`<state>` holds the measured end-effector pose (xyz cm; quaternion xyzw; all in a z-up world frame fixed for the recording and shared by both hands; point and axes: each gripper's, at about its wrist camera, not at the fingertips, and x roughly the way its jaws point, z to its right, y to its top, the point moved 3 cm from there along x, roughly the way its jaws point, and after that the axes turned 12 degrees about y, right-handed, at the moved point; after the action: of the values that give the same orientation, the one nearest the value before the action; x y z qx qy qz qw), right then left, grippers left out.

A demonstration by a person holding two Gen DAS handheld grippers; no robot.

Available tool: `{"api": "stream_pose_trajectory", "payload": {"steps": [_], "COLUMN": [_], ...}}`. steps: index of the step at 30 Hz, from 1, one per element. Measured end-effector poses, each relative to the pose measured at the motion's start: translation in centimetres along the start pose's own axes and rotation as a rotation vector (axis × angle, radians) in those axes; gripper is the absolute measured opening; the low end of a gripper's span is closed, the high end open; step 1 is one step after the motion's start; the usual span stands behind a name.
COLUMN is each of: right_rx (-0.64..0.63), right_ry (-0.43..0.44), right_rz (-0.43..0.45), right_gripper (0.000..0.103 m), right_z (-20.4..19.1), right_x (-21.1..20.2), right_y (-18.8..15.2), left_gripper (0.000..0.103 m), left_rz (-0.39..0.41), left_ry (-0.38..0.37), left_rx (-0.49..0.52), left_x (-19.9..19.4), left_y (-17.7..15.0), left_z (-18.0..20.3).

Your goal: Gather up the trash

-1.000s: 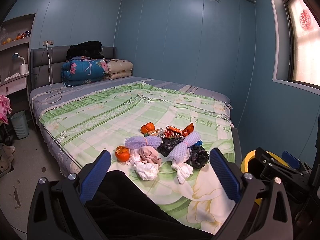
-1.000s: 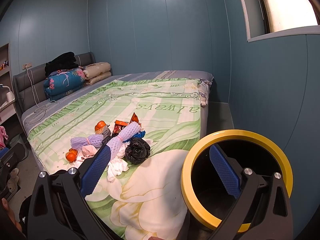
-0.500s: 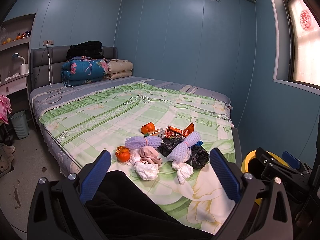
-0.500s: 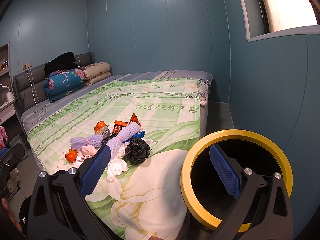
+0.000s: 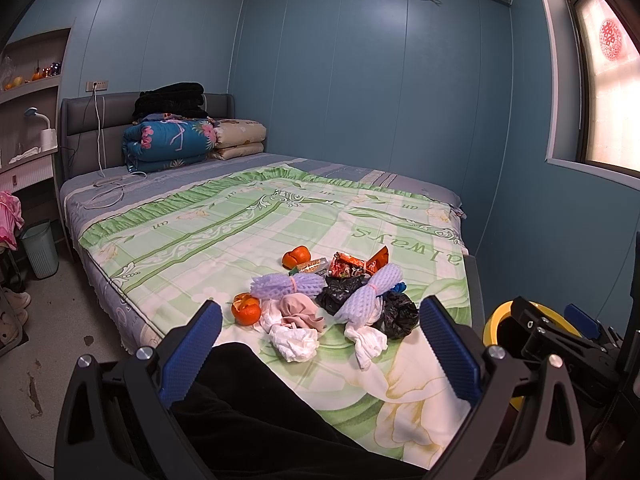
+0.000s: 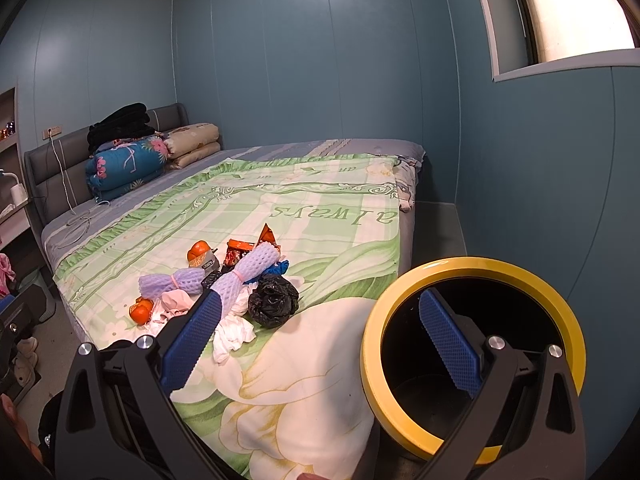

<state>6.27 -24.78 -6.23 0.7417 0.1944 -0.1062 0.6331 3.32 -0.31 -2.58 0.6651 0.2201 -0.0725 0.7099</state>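
Note:
A pile of trash lies on the green floral bedspread (image 5: 208, 236) near the foot of the bed: crumpled white tissues (image 5: 294, 340), purple foam nets (image 5: 370, 294), black plastic bags (image 5: 396, 314), orange peel (image 5: 246, 310), red snack wrappers (image 5: 346, 268). The pile also shows in the right wrist view (image 6: 236, 284). A black bin with a yellow rim (image 6: 472, 356) stands beside the bed at the right. My left gripper (image 5: 320, 344) is open and empty, short of the pile. My right gripper (image 6: 320, 340) is open and empty, its right finger over the bin's mouth.
Folded quilts (image 5: 168, 142) and pillows are stacked at the headboard. A charging cable (image 5: 108, 188) lies near them. A small grey-green bin (image 5: 40, 248) stands on the floor at the left, by a desk. Blue walls close in at the right.

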Motion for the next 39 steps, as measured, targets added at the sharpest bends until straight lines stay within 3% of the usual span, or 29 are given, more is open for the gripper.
{"api": "stream_pose_trajectory", "payload": {"steps": [13, 17, 23, 27, 39], "right_rx": [0.019, 0.005, -0.044, -0.045, -0.099], "right_ry": [0.000, 0.017, 0.115, 0.150, 0.143], "right_rz": [-0.028, -0.011, -0.053, -0.117, -0.354], "right_gripper": [0.095, 0.095, 0.095, 0.095, 0.095], "right_z": [0.5, 0.4, 0.4, 0.2, -1.2], "right_x": [1.2, 1.9, 5.2, 8.5, 17.5], "right_y": [0.3, 1.0, 2.9, 3.3, 1.6], "left_gripper": [0.095, 0.095, 0.095, 0.095, 0.095], "left_rz": [-0.024, -0.079, -0.178, -0.239, -0.456], "left_ry": [-0.013, -0.014, 0.011, 0.044, 0.050], "left_rx": [-0.021, -0.050, -0.055, -0.004, 0.054], "left_x": [0.8, 2.5, 6.7, 10.3, 21.5], "left_y": [-0.4, -0.5, -0.5, -0.4, -1.1], "left_z": [-0.4, -1.3, -3.0, -4.1, -7.7]}}
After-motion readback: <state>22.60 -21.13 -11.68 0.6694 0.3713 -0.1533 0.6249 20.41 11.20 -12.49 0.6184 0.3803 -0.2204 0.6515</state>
